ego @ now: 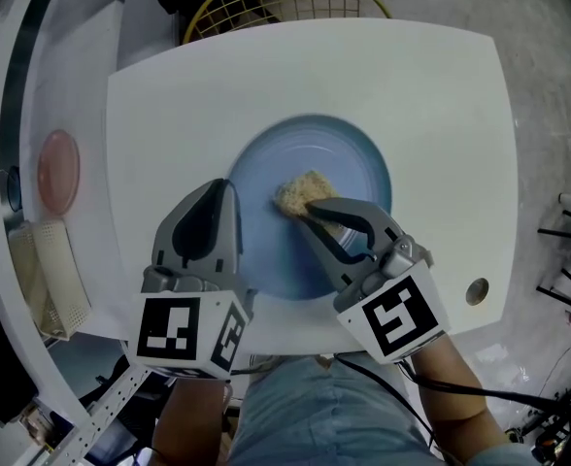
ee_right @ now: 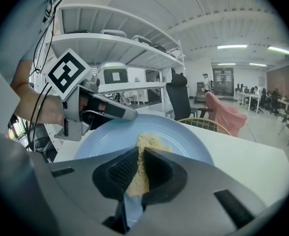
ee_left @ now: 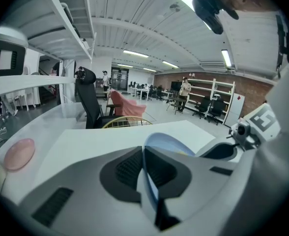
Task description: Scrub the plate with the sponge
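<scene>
Centred on the white tabletop (ego: 441, 115) sits a pale blue round plate (ego: 349, 153). The left gripper (ego: 229, 186) has its jaws clamped on the plate's left rim. The right gripper (ego: 311, 208) pinches a tan fibrous sponge (ego: 300, 190), which touches the plate's middle.

Open office: brick wall (ee_left: 164, 80), ceiling strip lights (ee_left: 134, 53), black chair (ee_left: 88, 102), white shelving (ee_right: 120, 38).

one plate (ego: 352, 159), one sponge (ego: 301, 191), two hand-held grippers (ego: 229, 192) (ego: 312, 208)
</scene>
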Tool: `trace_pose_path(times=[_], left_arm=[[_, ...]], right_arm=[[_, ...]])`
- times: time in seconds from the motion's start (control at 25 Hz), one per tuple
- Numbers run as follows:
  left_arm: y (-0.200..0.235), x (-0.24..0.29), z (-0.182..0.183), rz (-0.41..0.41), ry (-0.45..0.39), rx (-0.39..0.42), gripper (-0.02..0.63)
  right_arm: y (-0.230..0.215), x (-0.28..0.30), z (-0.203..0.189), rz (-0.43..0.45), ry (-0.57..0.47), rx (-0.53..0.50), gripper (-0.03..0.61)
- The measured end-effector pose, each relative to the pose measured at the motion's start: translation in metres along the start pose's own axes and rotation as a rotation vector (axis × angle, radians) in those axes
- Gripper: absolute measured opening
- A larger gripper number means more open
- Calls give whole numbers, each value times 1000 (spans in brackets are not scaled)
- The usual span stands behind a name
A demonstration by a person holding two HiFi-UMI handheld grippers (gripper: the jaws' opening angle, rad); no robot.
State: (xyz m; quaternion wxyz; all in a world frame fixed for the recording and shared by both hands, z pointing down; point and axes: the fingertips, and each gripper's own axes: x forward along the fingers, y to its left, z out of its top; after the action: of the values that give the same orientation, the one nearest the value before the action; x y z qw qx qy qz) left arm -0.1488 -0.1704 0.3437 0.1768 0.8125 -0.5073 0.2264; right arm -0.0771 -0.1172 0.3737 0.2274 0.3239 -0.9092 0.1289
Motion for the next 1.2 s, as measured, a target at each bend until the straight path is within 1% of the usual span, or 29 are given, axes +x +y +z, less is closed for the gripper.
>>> trace_pose_path(times=[0.28,0.56,0.76,0.92,1.04,1.2], left_arm=[[2,2,-4,0,10,11,23],[3,5,-7,-3,23,16,23],[2,6,-8,-7,24,7,23],[0,7,-7,-10,22,12,23],[-2,10,-8,-18,22,16,23],[-1,16,-13,-29,28,18,23]], right_arm=[[20,-8,-15,43,8,20,41],[17,-20,-36,22,36,54,41],[3,-29,-50,-34,65,72,41],[-17,-37,-56,-122,84,79,41],[-34,-44,-49,-191,52,83,41],[-43,-46,-32,-221,-4,89,41]])
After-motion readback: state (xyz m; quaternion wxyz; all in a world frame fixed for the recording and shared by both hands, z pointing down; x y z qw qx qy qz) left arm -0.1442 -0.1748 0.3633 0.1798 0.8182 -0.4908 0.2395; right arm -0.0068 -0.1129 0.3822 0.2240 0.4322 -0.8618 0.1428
